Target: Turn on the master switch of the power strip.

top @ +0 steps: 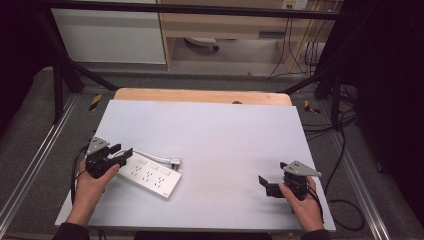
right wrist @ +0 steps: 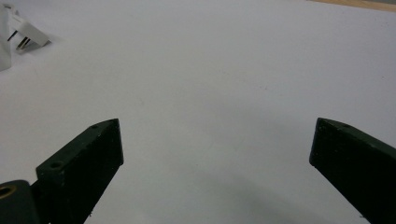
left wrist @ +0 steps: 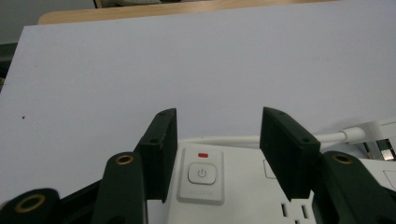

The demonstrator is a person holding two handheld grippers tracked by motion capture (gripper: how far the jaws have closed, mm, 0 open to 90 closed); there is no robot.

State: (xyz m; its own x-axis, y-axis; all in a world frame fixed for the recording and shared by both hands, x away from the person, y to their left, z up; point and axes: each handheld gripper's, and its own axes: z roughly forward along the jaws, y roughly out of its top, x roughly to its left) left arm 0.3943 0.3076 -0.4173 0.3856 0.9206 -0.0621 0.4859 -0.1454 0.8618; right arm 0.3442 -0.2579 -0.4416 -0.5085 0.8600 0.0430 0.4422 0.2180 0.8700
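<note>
Power strip (top: 149, 175) lying flat on the white table (top: 225, 135), left gripper (left wrist: 215, 154) straddling its switch end, pads not visibly pressing, left gripper view revealing the power button (left wrist: 201, 174), right gripper (right wrist: 215, 154) spread wide over bare table.

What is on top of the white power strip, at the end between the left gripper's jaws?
The power strip has a power button with a small red light above it. Socket holes follow along its top. The jaws hide its side edges.
</note>
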